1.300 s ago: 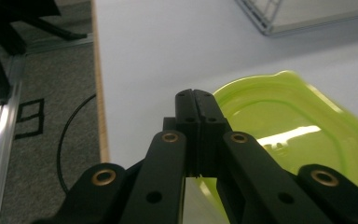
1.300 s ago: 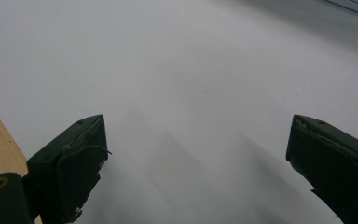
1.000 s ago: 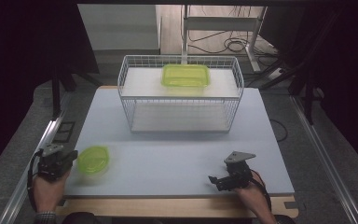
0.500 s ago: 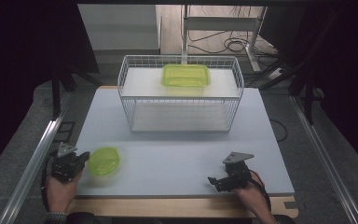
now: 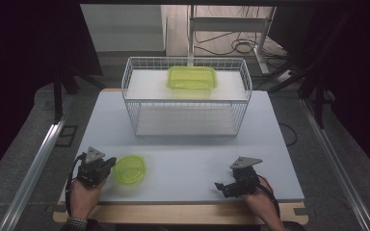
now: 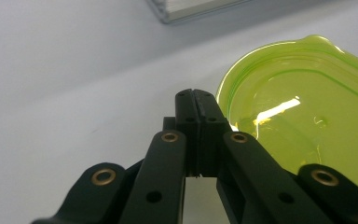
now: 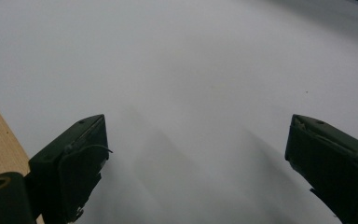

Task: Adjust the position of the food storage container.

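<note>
A small translucent green lid point(image 5: 130, 169) lies flat on the white table point(image 5: 192, 159) at the front left. My left gripper point(image 5: 109, 166) sits just left of it, jaws pressed together at the lid's near rim. In the left gripper view the black jaws point(image 6: 196, 95) are shut, and the green lid point(image 6: 303, 112) spreads out to their right with its rim running in behind the tips. My right gripper point(image 5: 221, 187) rests at the front right of the table. Its jaws point(image 7: 198, 140) stand wide apart over bare white surface.
A white wire basket point(image 5: 139, 113) stands upside down at the back middle of the table. A green rectangular container point(image 5: 191, 78) rests on top of it. A wooden strip point(image 5: 183, 212) runs along the table's front edge. Dark floor, cables and metal rails surround the table.
My left gripper has slid to the right along the front of the table, and the green lid has moved right with it. The right gripper has stayed where it was.
</note>
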A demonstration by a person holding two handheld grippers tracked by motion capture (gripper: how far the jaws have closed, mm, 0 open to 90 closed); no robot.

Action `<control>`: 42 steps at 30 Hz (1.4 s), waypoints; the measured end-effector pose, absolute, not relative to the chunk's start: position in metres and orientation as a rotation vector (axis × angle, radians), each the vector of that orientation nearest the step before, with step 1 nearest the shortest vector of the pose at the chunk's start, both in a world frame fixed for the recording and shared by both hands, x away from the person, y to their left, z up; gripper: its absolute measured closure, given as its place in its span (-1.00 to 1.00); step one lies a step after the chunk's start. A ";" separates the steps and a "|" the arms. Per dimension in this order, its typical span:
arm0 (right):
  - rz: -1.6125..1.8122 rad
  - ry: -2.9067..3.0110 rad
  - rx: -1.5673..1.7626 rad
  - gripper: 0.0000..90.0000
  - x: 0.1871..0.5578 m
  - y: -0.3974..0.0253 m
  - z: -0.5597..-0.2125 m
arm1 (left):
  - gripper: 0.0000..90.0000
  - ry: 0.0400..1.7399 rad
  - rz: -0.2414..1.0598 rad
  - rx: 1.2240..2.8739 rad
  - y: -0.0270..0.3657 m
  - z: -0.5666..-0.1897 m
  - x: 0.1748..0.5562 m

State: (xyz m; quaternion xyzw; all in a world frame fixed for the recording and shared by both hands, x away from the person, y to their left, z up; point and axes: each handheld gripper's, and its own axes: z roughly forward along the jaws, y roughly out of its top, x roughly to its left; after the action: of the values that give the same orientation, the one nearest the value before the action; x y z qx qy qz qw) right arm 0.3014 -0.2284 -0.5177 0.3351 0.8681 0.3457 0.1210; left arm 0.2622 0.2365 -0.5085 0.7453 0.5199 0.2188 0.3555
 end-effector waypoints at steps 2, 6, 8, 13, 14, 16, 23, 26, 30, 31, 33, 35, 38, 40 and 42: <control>1.015 2.530 0.986 -0.86 0.301 -0.229 -0.517 | 0.99 1.342 0.571 1.913 0.238 -0.507 0.261; 1.014 2.529 0.981 -0.86 0.301 -0.230 -0.517 | 0.99 1.370 0.570 1.883 0.249 -0.508 0.254; 1.014 2.529 0.981 -0.86 0.301 -0.230 -0.517 | 0.99 1.387 0.555 1.884 0.254 -0.511 0.249; 1.013 2.531 0.977 -0.86 0.301 -0.229 -0.517 | 0.99 1.385 0.475 1.941 0.255 -0.521 0.241; 1.013 2.531 0.977 -0.86 0.301 -0.229 -0.517 | 0.99 1.385 0.475 1.941 0.255 -0.521 0.241; 1.011 2.533 0.971 -0.86 0.301 -0.229 -0.517 | 0.99 1.362 0.440 1.992 0.246 -0.525 0.238; 1.009 2.533 0.975 -0.86 0.301 -0.228 -0.517 | 0.99 1.323 0.421 2.050 0.230 -0.528 0.239; 1.009 2.535 0.973 -0.86 0.301 -0.227 -0.518 | 0.99 1.303 0.414 2.062 0.223 -0.530 0.242; 1.007 2.538 0.970 -0.86 0.301 -0.226 -0.518 | 0.99 1.285 0.405 2.076 0.215 -0.530 0.244; 1.010 2.539 0.972 -0.86 0.301 -0.226 -0.519 | 0.99 1.276 0.404 2.078 0.213 -0.530 0.245; 1.011 2.539 0.974 -0.86 0.301 -0.225 -0.519 | 0.99 1.258 0.400 2.085 0.206 -0.530 0.248; 1.013 2.538 0.975 -0.86 0.301 -0.225 -0.519 | 0.99 1.241 0.404 2.093 0.200 -0.529 0.250; 1.015 2.535 0.978 -0.87 0.301 -0.225 -0.519 | 0.99 1.226 0.404 2.096 0.194 -0.529 0.253; 1.018 2.535 0.977 -0.87 0.301 -0.225 -0.519 | 0.99 1.218 0.404 2.098 0.190 -0.529 0.255; 1.019 2.535 0.977 -0.87 0.301 -0.225 -0.519 | 0.99 1.206 0.400 2.096 0.187 -0.529 0.257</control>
State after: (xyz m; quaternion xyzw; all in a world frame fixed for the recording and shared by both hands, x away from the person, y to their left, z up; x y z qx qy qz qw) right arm 0.3012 -0.2254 -0.5188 0.3342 0.8674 0.3487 0.1197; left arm 0.2573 0.1872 -0.5290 0.8048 0.4630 0.1534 0.3383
